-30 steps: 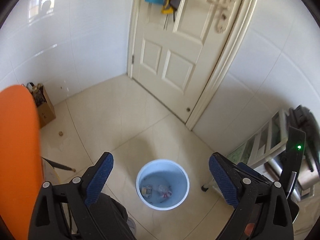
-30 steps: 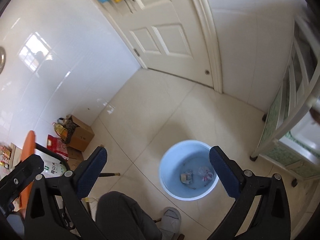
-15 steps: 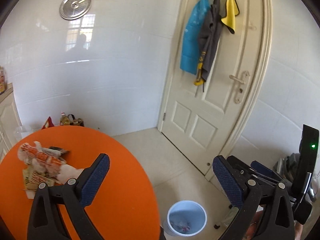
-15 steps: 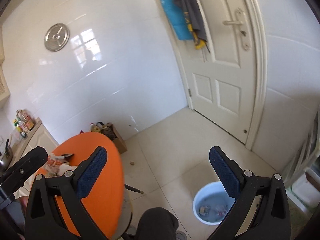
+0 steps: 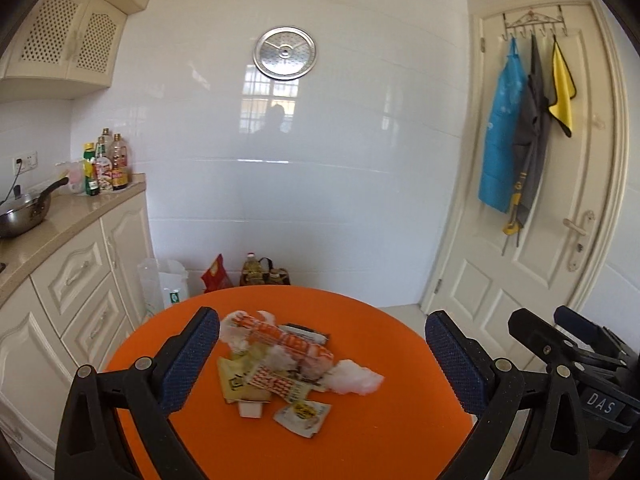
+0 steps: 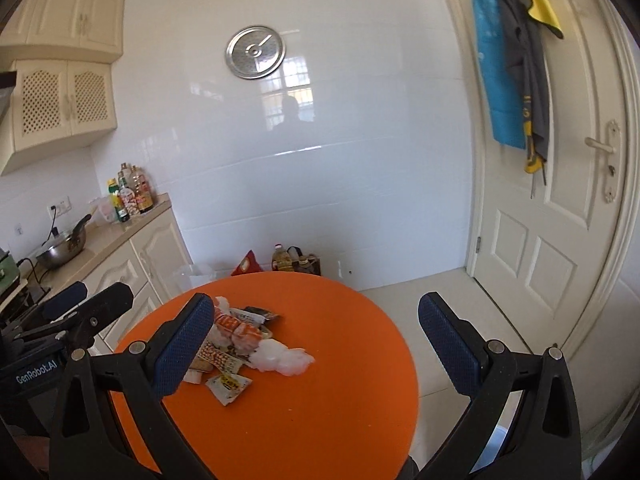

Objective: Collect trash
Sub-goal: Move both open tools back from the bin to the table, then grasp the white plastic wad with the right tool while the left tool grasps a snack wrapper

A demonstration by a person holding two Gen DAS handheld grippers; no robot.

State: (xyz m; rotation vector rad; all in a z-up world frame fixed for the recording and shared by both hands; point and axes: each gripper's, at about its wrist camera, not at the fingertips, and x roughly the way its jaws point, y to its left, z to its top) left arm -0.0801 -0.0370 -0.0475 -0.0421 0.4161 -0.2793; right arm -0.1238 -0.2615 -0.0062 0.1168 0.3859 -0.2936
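A pile of trash lies on a round orange table (image 5: pixel 380 432): orange-and-white wrappers (image 5: pixel 288 340), a crumpled white tissue (image 5: pixel 354 376) and a small yellow sachet (image 5: pixel 303 414). The pile also shows in the right wrist view, with the wrappers (image 6: pixel 236 330), the tissue (image 6: pixel 282 358) and the sachet (image 6: pixel 228 386) on the table (image 6: pixel 320 400). My left gripper (image 5: pixel 322 364) is open and empty, above the table's near side with the pile between its fingers. My right gripper (image 6: pixel 316 350) is open and empty, beside it to the right. The trash bin is out of view.
Cream kitchen cabinets and a counter (image 5: pixel 60 216) with a wok (image 5: pixel 22 216) and bottles (image 5: pixel 108 164) stand at the left. A white door (image 5: pixel 540 200) with hung cloths is at the right. Bags and bottles (image 5: pixel 260 274) sit on the floor behind the table.
Both grippers have swung up and left, away from the blue bin on the floor, and now face the orange table with the trash pile. Both stayed open and empty.
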